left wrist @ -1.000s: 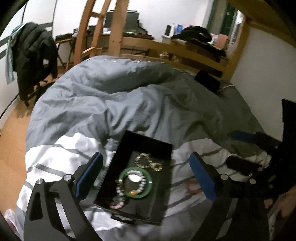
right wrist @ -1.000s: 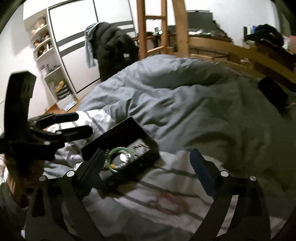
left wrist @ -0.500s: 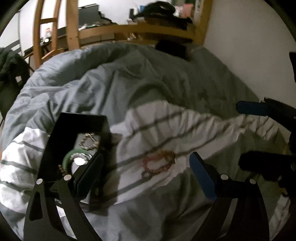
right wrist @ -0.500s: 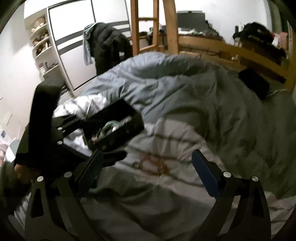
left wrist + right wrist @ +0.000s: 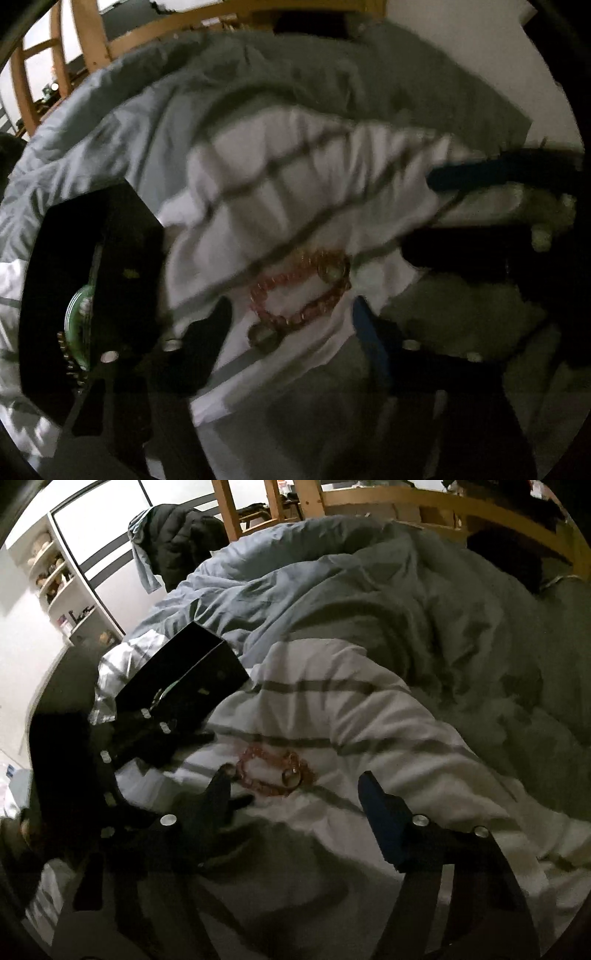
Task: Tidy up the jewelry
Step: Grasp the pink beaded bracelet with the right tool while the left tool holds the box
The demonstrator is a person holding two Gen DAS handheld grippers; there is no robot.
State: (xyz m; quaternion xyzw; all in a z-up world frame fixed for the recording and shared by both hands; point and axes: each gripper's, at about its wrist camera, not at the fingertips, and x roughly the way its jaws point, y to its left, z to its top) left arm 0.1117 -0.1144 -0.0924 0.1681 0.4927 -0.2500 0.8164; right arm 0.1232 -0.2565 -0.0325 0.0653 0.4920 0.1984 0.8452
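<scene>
Pink bead bracelet [image 5: 301, 295]: lies loose on the white striped part of the duvet [image 5: 280, 192], in a rough loop with 2 larger pale beads; also seen from the right wrist view [image 5: 275, 773].
Left gripper [image 5: 291, 325]: fingers spread wide apart, holding nothing; the bracelet lies just ahead of the gap between them. Whether the tips touch the duvet cannot be told through the blur.
Right gripper [image 5: 295, 794]: fingers open, gripping nothing; the bracelet lies just ahead of them, nearer the left finger [image 5: 218, 794].
Black box [image 5: 92, 280]: open, resting on the bed to the left of the bracelet, close to the left gripper's left finger; from the right wrist view [image 5: 184, 679] it sits beyond the left gripper's body.
Box contents: a green bangle [image 5: 79, 325] and a beaded chain [image 5: 70, 362], both partly hidden by the box wall.
Grey-blue quilt [image 5: 332, 583]: bunched up behind the striped duvet.
Background: wooden bed frame [image 5: 406, 502], dark jacket [image 5: 177, 535] hanging, white shelves [image 5: 62, 587].
</scene>
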